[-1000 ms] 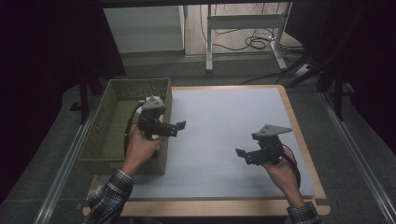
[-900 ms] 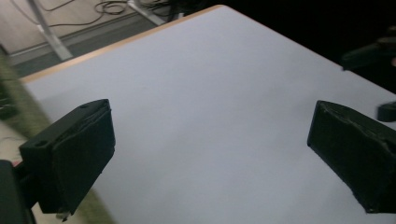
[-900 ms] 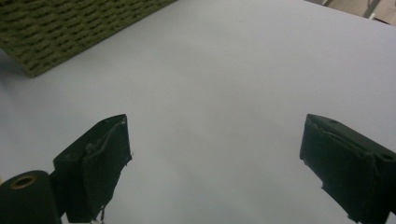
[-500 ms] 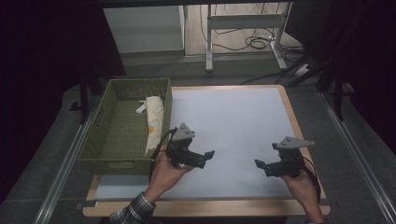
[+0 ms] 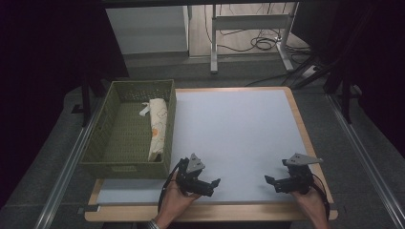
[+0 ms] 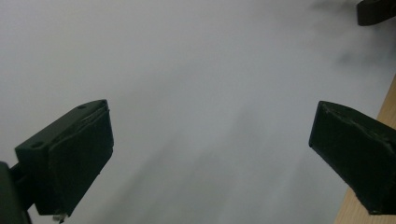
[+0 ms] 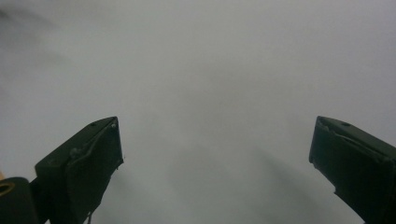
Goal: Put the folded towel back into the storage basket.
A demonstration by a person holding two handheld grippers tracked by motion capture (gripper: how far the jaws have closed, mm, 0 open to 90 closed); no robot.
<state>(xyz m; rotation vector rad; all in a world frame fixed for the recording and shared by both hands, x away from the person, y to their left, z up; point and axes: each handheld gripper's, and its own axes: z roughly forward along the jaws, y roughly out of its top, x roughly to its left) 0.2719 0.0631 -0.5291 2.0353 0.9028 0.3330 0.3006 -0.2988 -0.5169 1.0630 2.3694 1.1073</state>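
A green woven basket (image 5: 128, 130) sits on the left side of the desk (image 5: 239, 133), and inside it, lying lengthwise against its right wall, is a pale cloth bundle (image 5: 157, 128) printed with small orange marks, a loose white flap sticking out at its far end. It looks soft and light, likely to sag and fold when lifted, not slippery or fragile; the middle of the roll seems the best place to pinch it, coming in from above, since the flap would probably just unfurl. The basket wall right beside it leaves little room for a jaw on that side. The left tool (image 5: 206, 183) rests in a hand at the near edge of the desk, just right of the basket's near corner, jaws spread wide and empty over bare white surface. The right tool (image 5: 277, 182) is held at the near right, jaws also wide apart with nothing between them. Both are well apart from the bundle. Beyond the desk's far edge are a metal frame (image 5: 248, 24) and cables (image 5: 262, 43) on the floor.
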